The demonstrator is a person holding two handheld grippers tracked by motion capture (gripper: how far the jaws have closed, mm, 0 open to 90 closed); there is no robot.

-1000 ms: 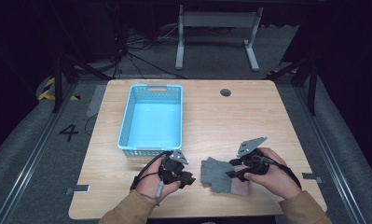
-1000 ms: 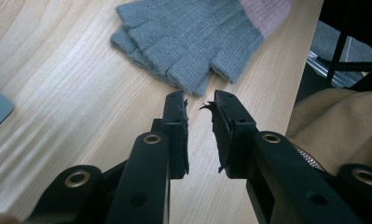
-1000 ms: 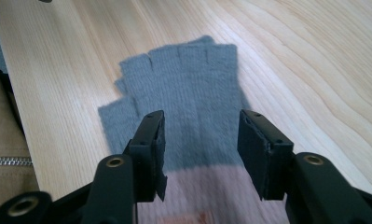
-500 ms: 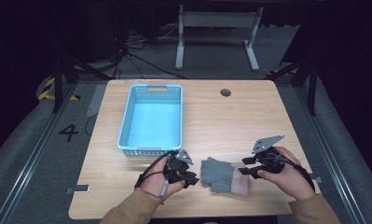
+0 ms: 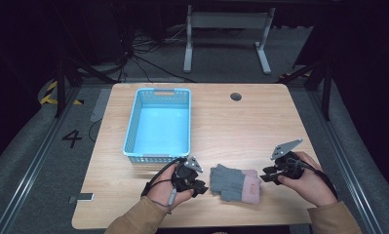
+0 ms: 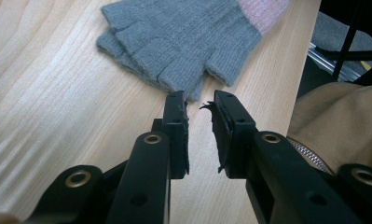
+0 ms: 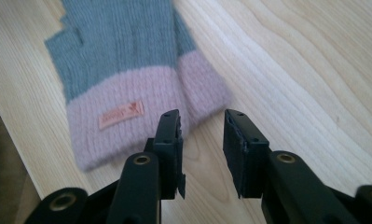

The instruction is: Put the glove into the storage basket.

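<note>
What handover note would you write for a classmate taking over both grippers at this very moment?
Left gripper: fingers slightly apart, empty, tips just short of the gloves' finger ends.
Right gripper: has just been closing its fingers, nothing between them, beside the pink cuffs.
Fingerless gloves: a grey pair stacked flat near the table's front edge, between the two grippers.
Blue basket: empty, behind the left gripper.
Done: gloves laid together.
Left: probably grasp the pair and put it into the basket.
</note>
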